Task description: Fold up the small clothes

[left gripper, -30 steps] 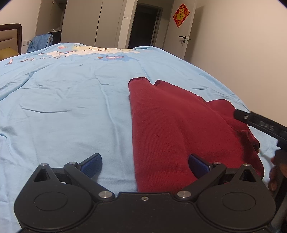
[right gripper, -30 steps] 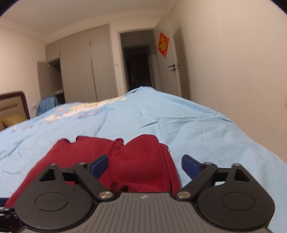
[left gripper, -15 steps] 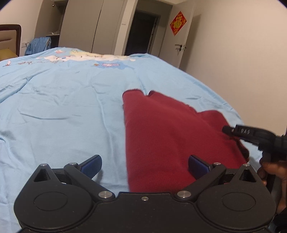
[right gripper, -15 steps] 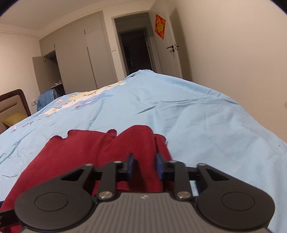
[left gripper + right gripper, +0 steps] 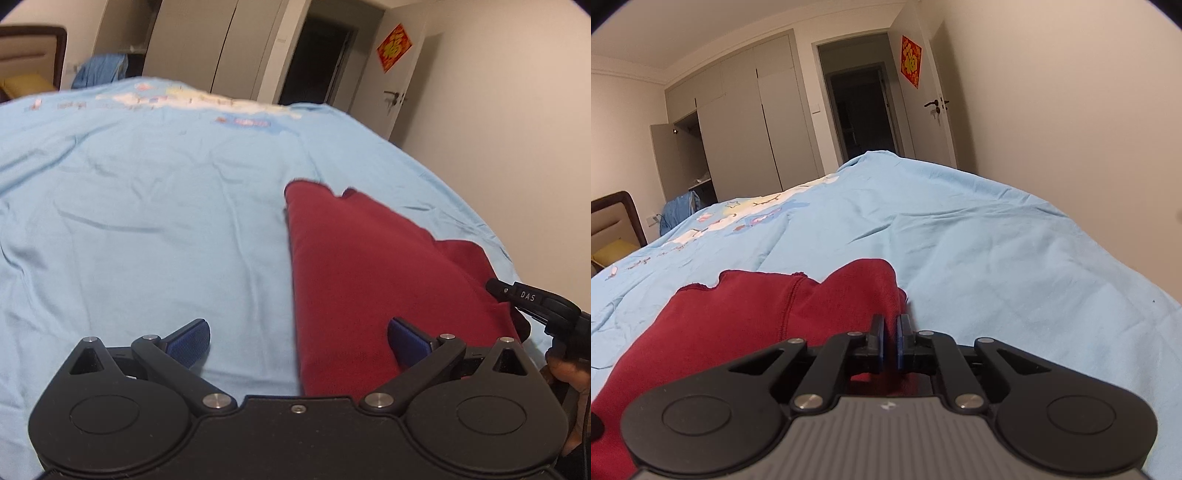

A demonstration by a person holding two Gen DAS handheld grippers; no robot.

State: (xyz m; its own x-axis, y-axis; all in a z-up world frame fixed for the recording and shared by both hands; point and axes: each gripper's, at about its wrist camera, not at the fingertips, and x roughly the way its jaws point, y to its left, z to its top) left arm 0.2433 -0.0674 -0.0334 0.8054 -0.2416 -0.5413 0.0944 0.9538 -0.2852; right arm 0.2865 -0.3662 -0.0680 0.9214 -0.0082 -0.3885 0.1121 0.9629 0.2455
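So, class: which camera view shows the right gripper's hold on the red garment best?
The right wrist view: the right gripper has its pads closed on the red garment. The left wrist view catches only the gripper's side at the garment's edge.

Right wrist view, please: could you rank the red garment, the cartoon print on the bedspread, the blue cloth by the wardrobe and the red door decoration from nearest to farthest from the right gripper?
1. Red garment: at the right gripper, which is shut on its edge.
2. Cartoon print: mid-bed, left.
3. Blue cloth: beyond the bed's far end, left.
4. Red door decoration: on the far door, upper right.
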